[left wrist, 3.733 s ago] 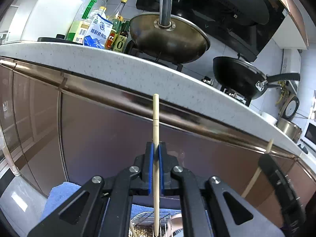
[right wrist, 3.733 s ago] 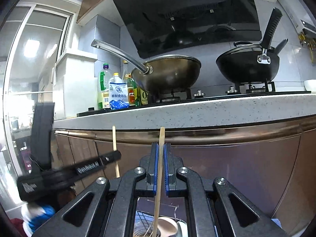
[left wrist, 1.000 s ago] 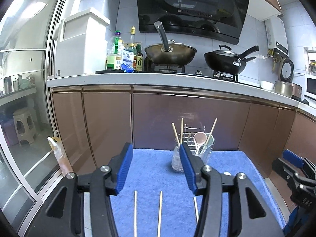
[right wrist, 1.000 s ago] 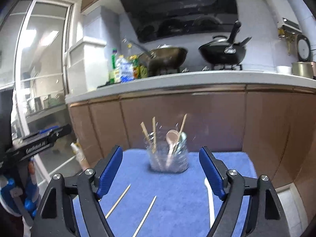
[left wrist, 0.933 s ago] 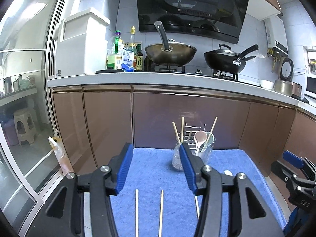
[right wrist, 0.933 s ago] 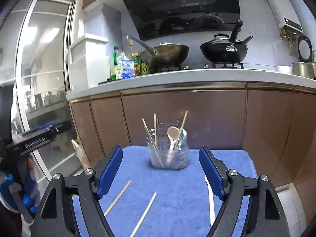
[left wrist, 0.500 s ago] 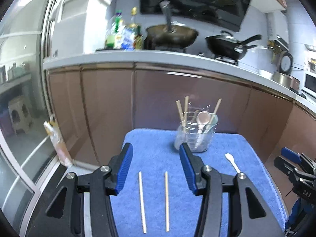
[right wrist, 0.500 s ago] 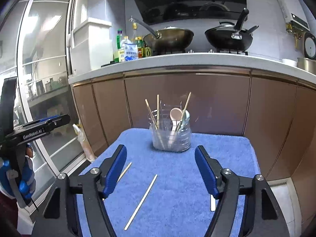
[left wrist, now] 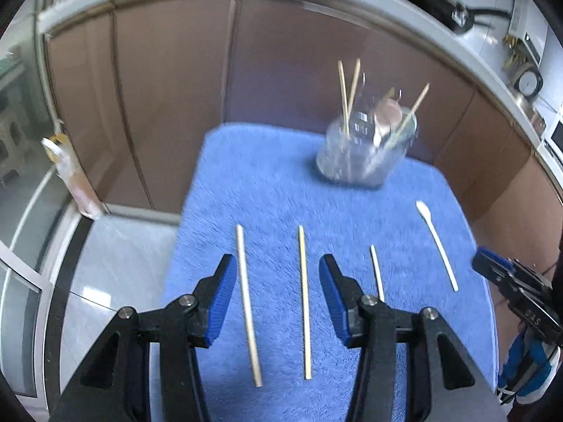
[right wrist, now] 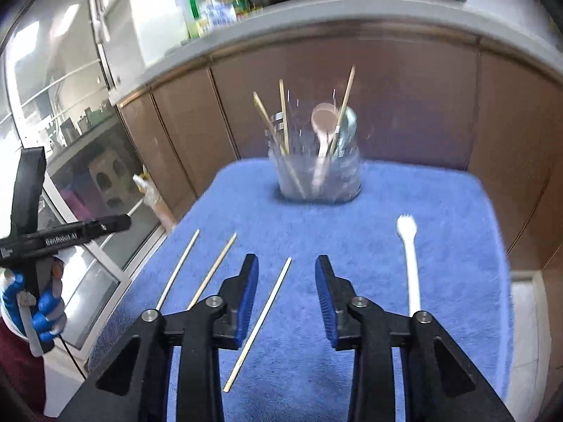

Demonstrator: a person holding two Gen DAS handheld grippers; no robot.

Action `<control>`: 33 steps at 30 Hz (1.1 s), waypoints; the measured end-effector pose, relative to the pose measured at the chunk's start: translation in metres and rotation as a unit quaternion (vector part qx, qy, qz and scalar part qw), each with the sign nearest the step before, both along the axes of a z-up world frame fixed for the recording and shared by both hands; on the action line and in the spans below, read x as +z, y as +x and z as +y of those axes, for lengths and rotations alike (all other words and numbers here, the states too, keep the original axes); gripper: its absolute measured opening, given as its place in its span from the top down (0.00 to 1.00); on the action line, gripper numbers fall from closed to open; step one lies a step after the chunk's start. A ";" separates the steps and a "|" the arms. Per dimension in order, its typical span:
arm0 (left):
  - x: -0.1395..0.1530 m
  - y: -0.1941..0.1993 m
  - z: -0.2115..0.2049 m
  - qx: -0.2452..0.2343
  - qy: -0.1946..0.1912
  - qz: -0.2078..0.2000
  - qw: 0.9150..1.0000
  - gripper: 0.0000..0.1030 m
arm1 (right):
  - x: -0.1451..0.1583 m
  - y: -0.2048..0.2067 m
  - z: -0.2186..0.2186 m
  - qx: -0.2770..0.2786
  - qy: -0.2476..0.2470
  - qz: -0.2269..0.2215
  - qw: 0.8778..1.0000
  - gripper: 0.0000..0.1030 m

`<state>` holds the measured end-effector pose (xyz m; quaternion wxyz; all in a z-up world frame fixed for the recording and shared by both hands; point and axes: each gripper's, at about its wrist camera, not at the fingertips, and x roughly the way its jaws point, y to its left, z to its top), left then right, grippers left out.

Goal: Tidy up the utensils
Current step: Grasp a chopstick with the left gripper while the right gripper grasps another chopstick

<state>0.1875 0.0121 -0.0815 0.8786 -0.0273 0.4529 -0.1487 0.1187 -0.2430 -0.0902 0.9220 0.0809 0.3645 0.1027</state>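
Note:
A clear holder with several chopsticks and spoons stands at the far end of a blue towel. Three loose chopsticks lie on the towel: a left one, a middle one and a right one. A white spoon lies at the right. My left gripper is open and empty above the left and middle chopsticks. My right gripper is open and empty above the right chopstick.
Brown cabinet fronts rise behind the towel under a white counter with pans and bottles. A glass door and grey floor lie to the left. The towel's left edge drops to the floor.
Both grippers let go of the chopsticks they held over the holder, opened and pulled back. In the last half second both tilted down toward the loose chopsticks on the towel.

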 end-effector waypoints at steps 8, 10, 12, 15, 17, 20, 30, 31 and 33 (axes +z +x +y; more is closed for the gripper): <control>-0.056 0.060 -0.052 -0.054 0.025 0.129 0.990 0.55 | -0.054 0.067 0.019 0.032 0.019 0.124 0.992 0.78; -0.067 0.070 -0.063 -0.058 0.039 0.146 0.987 0.55 | -0.067 0.083 0.024 0.036 0.021 0.156 0.987 0.78; -0.076 0.078 -0.068 -0.053 0.049 0.159 0.985 0.55 | -0.075 0.093 0.027 0.037 0.019 0.175 0.984 0.78; -0.086 0.087 -0.073 -0.053 0.058 0.173 0.982 0.60 | -0.083 0.106 0.034 0.038 0.011 0.197 0.980 0.78; -0.091 0.091 -0.075 -0.055 0.058 0.187 0.979 0.64 | -0.088 0.114 0.037 0.038 0.006 0.212 0.977 0.78; -0.098 0.094 -0.077 -0.058 0.061 0.200 0.976 0.70 | -0.095 0.123 0.043 0.037 -0.003 0.228 0.973 0.78; -0.107 0.104 -0.083 -0.069 0.082 0.222 0.969 0.84 | -0.116 0.144 0.080 0.047 -0.067 0.249 0.965 0.88; -0.107 0.104 -0.083 -0.067 0.087 0.224 0.968 0.86 | -0.116 0.146 0.082 0.048 -0.075 0.250 0.964 0.88; -0.108 0.105 -0.083 -0.064 0.093 0.224 0.968 0.88 | -0.117 0.148 0.086 0.048 -0.084 0.251 0.963 0.90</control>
